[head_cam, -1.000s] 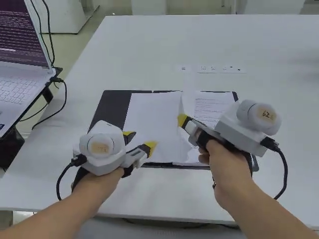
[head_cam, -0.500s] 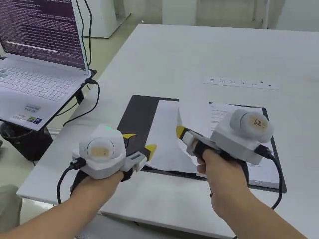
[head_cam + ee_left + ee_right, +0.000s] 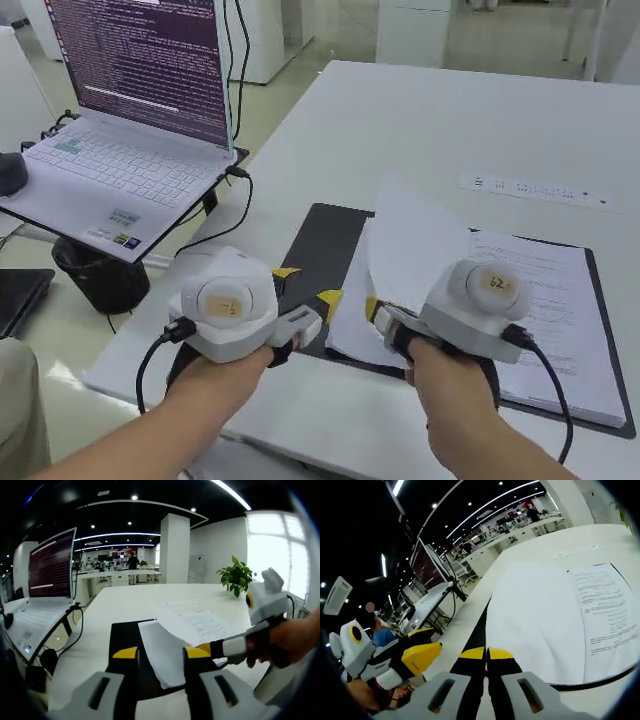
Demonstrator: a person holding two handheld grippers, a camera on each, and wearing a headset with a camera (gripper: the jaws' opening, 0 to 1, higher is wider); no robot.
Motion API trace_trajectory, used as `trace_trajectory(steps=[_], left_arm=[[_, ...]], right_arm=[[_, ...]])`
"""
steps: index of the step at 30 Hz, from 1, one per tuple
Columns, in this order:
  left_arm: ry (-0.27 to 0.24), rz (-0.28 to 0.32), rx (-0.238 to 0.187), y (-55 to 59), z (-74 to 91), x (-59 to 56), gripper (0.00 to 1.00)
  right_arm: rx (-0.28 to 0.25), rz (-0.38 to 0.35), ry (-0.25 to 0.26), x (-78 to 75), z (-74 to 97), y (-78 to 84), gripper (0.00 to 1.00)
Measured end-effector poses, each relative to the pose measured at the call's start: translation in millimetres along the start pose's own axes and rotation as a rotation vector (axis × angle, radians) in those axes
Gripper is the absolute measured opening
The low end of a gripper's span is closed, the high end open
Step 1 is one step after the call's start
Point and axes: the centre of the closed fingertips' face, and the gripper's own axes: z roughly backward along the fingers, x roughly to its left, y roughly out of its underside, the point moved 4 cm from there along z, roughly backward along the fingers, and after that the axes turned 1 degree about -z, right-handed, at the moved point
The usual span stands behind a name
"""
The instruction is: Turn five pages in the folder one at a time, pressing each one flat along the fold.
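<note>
Right gripper (image 3: 486, 653) jaws together, pinching near edge of blank white page (image 3: 535, 615), which is curled up off stack. Left gripper (image 3: 160, 654) jaws apart, empty, with matte black folder (image 3: 325, 238) cover beneath. Right of right jaws: printed sheet (image 3: 605, 610), text too small to read. Smooth white table (image 3: 420, 120). Left of left jaws: open laptop (image 3: 140, 110), terminal lines unreadable. Open-plan office beyond.

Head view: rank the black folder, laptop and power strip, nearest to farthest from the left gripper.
1. Black folder, just ahead of the left gripper.
2. Laptop, off to the left.
3. Power strip, far off to the right.
</note>
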Motion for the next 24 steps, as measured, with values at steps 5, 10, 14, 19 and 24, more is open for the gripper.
trace_trajectory(steps=[5,10,14,19,24], left_arm=[[-0.014,0.025,-0.008,-2.2,5.2,6.9,0.33],[-0.033,0.053,-0.008,-1.3,12.2,11.2,0.32],[-0.04,0.056,-0.01,-0.5,14.2,11.7,0.31],[-0.053,0.065,-0.001,2.8,14.4,14.3,0.31],[-0.053,0.07,0.009,3.2,11.8,14.3,0.31]], right_arm=[[0.058,0.036,0.014,-2.9,-18.6,17.5,0.0],[0.113,0.06,0.032,-7.3,-31.0,33.6,0.0],[0.147,0.052,0.043,-12.8,-41.9,41.6,0.0],[0.168,0.057,0.048,-13.3,-45.8,48.8,0.0],[0.209,0.063,-0.005,-5.2,-49.1,62.3,0.0]])
